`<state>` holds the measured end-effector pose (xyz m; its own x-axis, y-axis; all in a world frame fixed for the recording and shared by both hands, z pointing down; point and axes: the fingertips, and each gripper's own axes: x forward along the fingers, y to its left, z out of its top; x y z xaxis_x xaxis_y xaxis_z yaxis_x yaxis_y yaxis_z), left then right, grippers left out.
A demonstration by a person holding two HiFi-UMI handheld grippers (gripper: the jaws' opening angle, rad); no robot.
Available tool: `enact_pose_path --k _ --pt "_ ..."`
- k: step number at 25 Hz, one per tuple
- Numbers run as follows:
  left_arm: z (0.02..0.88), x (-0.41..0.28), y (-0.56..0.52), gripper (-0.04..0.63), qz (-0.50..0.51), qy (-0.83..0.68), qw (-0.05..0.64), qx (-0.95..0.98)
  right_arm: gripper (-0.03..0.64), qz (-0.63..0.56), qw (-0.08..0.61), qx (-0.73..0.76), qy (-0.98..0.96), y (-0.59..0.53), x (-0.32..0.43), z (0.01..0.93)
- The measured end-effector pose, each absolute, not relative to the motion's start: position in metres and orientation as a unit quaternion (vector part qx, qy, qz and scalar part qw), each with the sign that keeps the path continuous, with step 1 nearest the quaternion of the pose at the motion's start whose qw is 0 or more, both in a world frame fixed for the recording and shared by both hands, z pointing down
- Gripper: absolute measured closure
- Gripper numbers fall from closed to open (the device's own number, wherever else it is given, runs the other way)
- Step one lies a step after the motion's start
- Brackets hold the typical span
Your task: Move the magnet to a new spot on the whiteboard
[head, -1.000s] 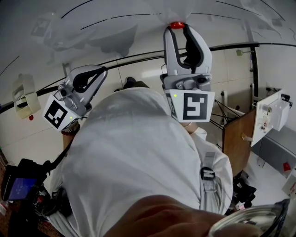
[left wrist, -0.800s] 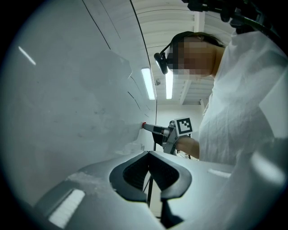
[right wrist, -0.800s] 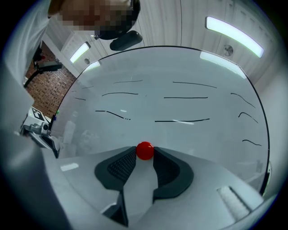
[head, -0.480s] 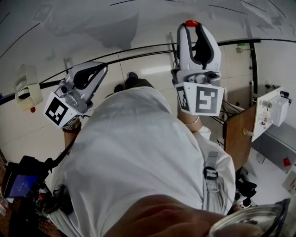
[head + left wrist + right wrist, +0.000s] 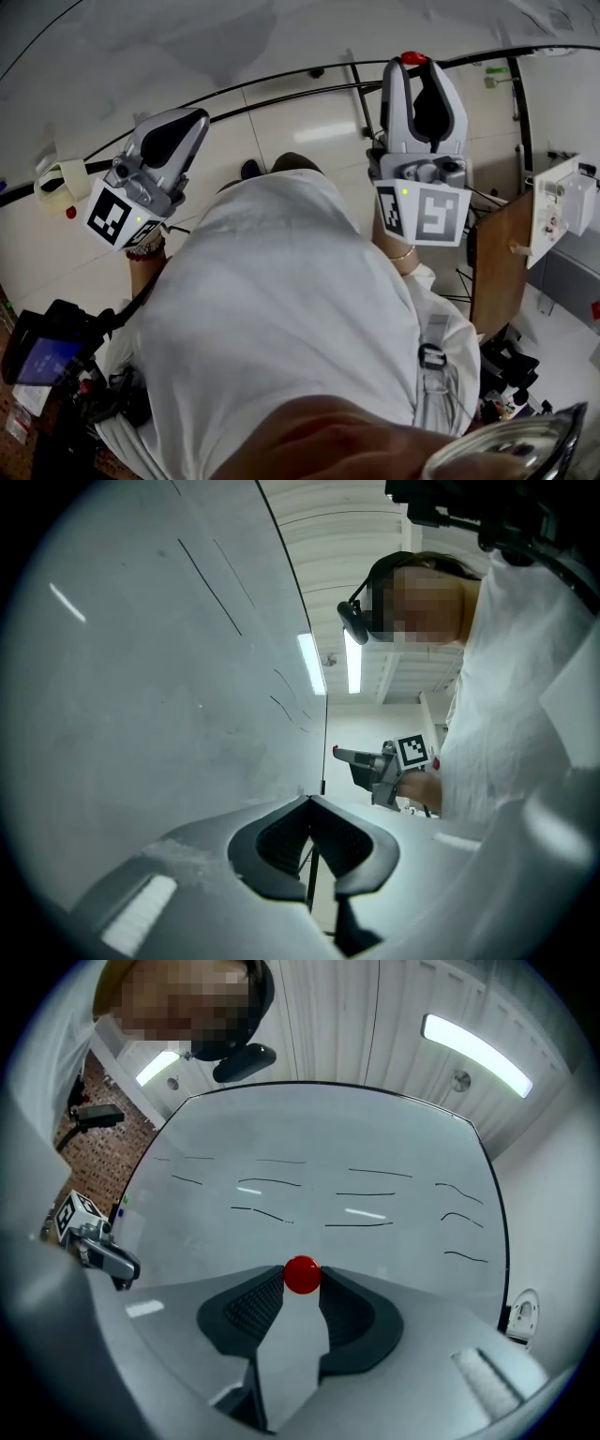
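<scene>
**A:** What takes up most of the scene?

**B:** The large glossy white whiteboard with a thin black frame and faint black pen strokes (image 5: 328, 1138). Both grippers point at it.

**A:** And the right gripper?

**B:** The right gripper (image 5: 414, 70) is clamped on the small round red magnet (image 5: 302, 1275), pinched at its very tips. The magnet sits in front of the board's lower part, below the strokes. I cannot tell whether it touches the surface. Compared with a second ago, gripper and magnet are further right in the head view.

**A:** The left one?

**B:** The left gripper (image 5: 309, 803) is at the left beside the board, jaws together with nothing between them, roughly where it was.
</scene>
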<state>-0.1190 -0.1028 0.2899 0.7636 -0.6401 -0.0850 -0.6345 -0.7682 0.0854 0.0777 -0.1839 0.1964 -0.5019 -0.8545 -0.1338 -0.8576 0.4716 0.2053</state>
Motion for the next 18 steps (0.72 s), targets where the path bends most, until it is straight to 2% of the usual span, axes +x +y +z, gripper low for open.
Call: enact_pose_path --k 18 --pt "0.297 -0.122 -0.098 0.589 -0.053 -0.35 0.037 0.935 0.492 0.082 0.02 -0.474 0.877 -0.17 0.073 0.217"
